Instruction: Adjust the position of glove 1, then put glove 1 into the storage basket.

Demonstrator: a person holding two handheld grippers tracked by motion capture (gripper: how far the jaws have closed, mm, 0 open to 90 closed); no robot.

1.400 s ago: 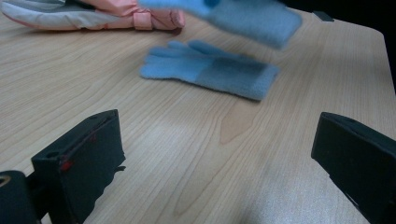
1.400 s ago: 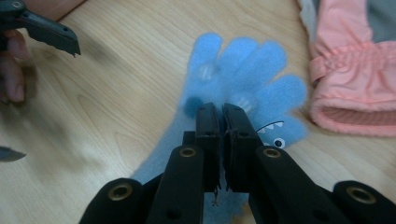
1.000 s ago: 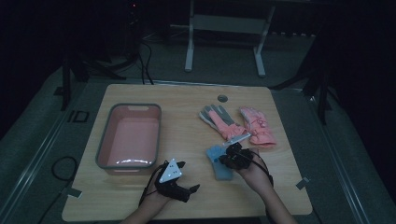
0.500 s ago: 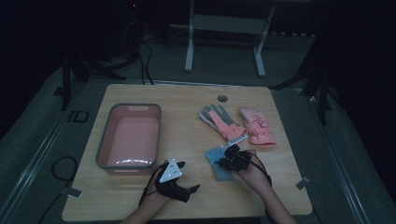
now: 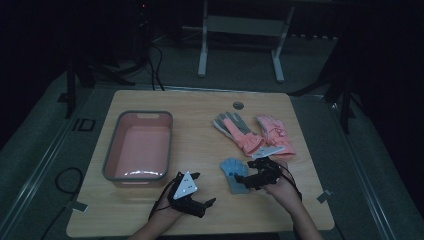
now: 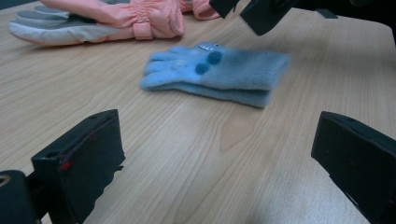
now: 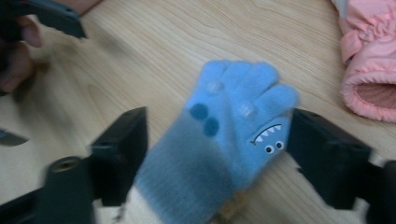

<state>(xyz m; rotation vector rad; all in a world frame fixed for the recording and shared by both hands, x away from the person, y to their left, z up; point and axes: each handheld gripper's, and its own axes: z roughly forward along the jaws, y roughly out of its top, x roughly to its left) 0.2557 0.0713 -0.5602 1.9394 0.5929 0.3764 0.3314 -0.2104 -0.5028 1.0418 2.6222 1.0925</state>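
blue glove between spread right tongs, left tongs apart nearby

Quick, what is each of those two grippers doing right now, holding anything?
Left gripper: open, holding nothing, resting by the tub.
Right gripper: open, jaws either side of the blue glove, not yet closed on it.

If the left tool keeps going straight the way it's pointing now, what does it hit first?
Most likely the blue glove, which lies flat on the table straight ahead between the left tool's open jaws. Only bare wood comes before it, though depth is hard to judge.
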